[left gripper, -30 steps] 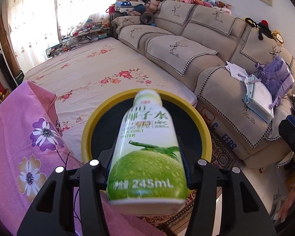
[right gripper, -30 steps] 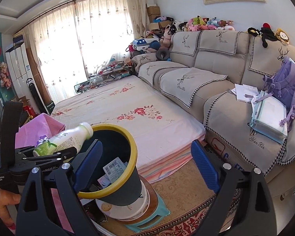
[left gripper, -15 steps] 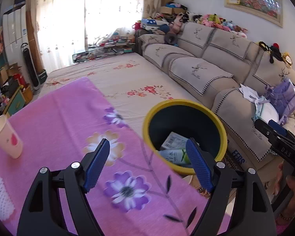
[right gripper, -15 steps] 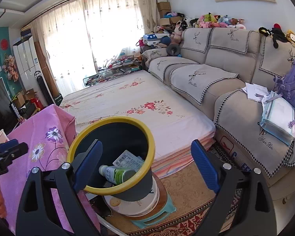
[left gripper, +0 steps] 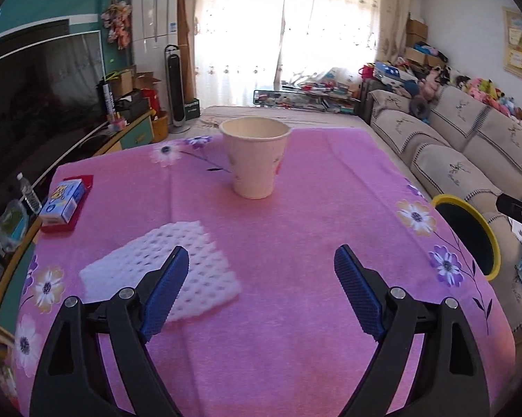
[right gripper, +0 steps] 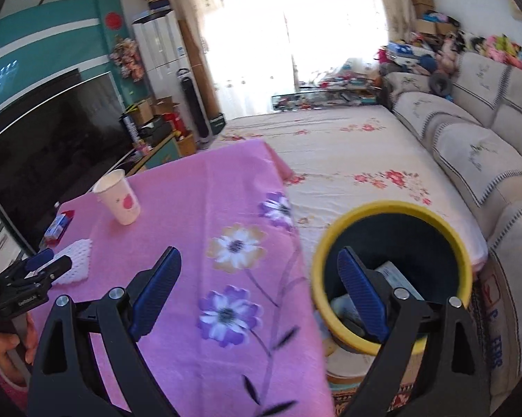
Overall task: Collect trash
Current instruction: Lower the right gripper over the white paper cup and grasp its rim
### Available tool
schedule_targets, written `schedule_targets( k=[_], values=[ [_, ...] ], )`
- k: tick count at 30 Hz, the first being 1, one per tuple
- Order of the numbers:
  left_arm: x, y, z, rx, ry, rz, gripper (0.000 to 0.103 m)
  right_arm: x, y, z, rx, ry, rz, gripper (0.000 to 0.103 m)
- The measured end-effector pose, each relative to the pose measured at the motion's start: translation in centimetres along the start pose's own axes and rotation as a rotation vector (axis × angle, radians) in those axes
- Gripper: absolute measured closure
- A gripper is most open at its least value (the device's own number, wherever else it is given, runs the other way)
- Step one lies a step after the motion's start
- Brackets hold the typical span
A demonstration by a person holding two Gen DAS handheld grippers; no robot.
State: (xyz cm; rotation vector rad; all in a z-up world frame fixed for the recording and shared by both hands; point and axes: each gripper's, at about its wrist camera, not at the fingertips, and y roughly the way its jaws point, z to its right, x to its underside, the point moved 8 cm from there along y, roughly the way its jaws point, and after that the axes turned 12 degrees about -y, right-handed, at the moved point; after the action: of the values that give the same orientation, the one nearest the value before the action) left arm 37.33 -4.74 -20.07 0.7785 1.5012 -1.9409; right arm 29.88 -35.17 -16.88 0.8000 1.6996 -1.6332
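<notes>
Hovering over the pink cloth [left gripper: 295, 243], the left gripper [left gripper: 261, 288] has its jaws opening, already wide, with nothing between them. A white foam net [left gripper: 198, 260] lies flat on the cloth just under and beyond its left finger, not touched. Farther on, near the middle of the table, a paper cup [left gripper: 254, 160] stands upright and well apart from the net. At the cloth's left edge a small blue carton [left gripper: 64, 201] rests on a red pad [left gripper: 83, 187].

The right gripper [right gripper: 261, 292] also stands wide open and empty, hanging over the table's right edge. Its right finger sits in front of the bin [right gripper: 358, 219], a dark pail with a yellow rim, which stands just beside the table, between it and the sofa [right gripper: 487, 153]. Inside the bin some trash [right gripper: 396, 274] shows, a printed packet and something pale below it, too blurred to name. From this side the cup [right gripper: 120, 198] and net [right gripper: 76, 260] appear at far left, the left gripper [right gripper: 38, 264] just beside the net.
</notes>
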Motion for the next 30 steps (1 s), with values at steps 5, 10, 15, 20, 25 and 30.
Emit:
schedule_targets(
  k=[5, 10, 15, 20, 25, 30],
  values=[
    [-0.1, 0.5, -3.3, -0.025, -0.038, -0.006, 0.016, -5.7, 4.3, -7.9, -0.111, -0.139, -0.022, 0.016],
    [0.1, 0.9, -2.7, -0.046, -0.058, -0.001, 0.016, -10.2, 8.9, -13.3, -0.158, -0.244, -0.065, 0.017],
    [0.0, 1.5, -3.2, -0.028, -0.103, -0.023, 0.016, -13.0, 13.8, -17.0, -0.200, -0.285, -0.146, 0.026],
    [0.2, 1.6, -3.2, -0.029, -0.099, -0.021, 0.016, -12.9, 18.1, -18.9, -0.188, -0.327, -0.277, 0.035],
    [0.3, 1.5, -2.8, -0.027, -0.095, -0.022, 0.016, -11.7, 20.7, -19.7, -0.175, -0.334, -0.371, 0.047],
    [0.5, 1.8, -2.4, -0.021, -0.081, -0.031, 0.016, -11.2, 22.0, -19.7, -0.200, -0.287, -0.407, 0.064]
  ],
)
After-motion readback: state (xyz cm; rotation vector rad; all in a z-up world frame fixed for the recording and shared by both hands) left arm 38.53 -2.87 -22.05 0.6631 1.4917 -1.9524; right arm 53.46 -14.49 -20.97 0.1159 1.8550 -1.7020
